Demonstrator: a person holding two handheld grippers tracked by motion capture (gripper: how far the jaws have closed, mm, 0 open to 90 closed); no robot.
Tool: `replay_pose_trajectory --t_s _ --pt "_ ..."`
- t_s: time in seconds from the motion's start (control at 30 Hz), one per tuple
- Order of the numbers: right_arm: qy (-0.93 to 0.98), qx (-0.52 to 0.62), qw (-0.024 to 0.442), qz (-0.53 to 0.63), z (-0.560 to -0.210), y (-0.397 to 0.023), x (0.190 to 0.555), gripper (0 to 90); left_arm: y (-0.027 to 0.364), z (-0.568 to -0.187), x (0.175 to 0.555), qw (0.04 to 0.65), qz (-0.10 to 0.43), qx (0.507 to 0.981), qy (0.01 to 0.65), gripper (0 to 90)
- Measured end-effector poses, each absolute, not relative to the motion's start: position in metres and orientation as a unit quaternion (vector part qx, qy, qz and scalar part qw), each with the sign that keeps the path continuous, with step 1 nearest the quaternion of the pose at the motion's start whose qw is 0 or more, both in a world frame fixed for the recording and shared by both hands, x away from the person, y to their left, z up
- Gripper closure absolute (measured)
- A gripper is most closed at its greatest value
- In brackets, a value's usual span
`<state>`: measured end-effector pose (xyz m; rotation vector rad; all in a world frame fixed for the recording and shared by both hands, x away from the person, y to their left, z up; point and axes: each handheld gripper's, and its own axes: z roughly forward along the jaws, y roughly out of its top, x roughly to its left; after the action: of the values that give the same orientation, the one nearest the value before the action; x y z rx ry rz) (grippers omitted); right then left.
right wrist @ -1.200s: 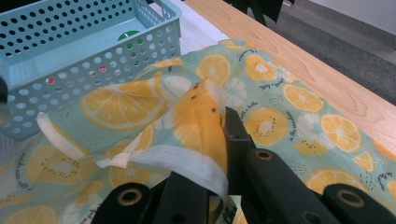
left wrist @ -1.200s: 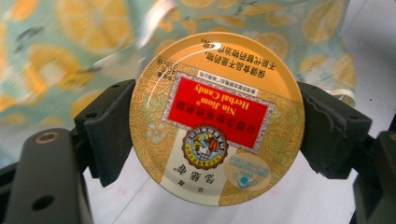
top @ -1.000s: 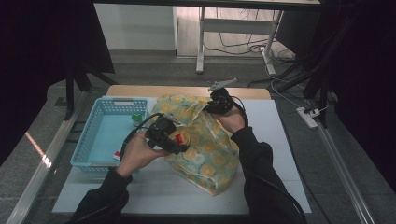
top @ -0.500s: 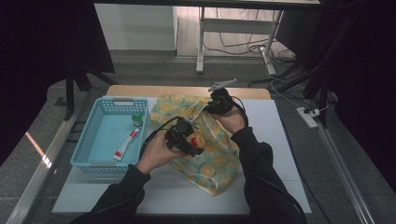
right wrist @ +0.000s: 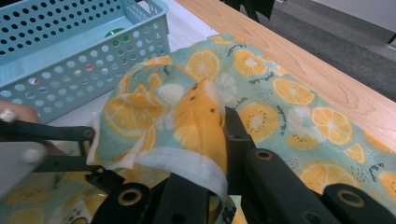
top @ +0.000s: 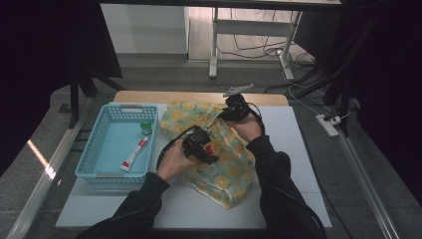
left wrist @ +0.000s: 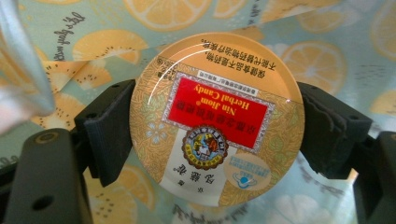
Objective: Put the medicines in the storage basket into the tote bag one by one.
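We note a white table top (top: 293,164) with a bare wooden strip (top: 199,97) along its far edge. Directly on it: a light-blue perforated basket (top: 94,149) at the left, and just beside it a citrus-print fabric bag (top: 219,181) sprawled across the middle.

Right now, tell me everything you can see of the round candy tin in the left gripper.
The candy tin is a flat round tin, golden with a leafy pattern, with a red label reading Herbal Candy, Chinese lettering and a small emblem. Its glossy lid faces the left gripper view, with the print upside down there. The left gripper is shut on it, black pads pressing opposite edges. It hangs over the lemon-print bag, which fills the background; whether it touches the cloth cannot be told.
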<state>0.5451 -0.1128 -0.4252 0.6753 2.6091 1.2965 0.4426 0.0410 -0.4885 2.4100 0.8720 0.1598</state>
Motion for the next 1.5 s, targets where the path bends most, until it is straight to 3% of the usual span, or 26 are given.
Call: replay_pose_trajectory --t_s 1.07,1.5 --pt "0.862 0.25 0.087 0.433 -0.429 -0.117 0.553 89.8 0.034 -0.521 0.474 0.26 0.088 0.897 0.346 20.1" --pt "0.862 0.248 0.088 0.434 -0.428 -0.119 0.551 89.7 0.036 -0.511 0.463 0.281 0.08 0.894 0.341 9.0"
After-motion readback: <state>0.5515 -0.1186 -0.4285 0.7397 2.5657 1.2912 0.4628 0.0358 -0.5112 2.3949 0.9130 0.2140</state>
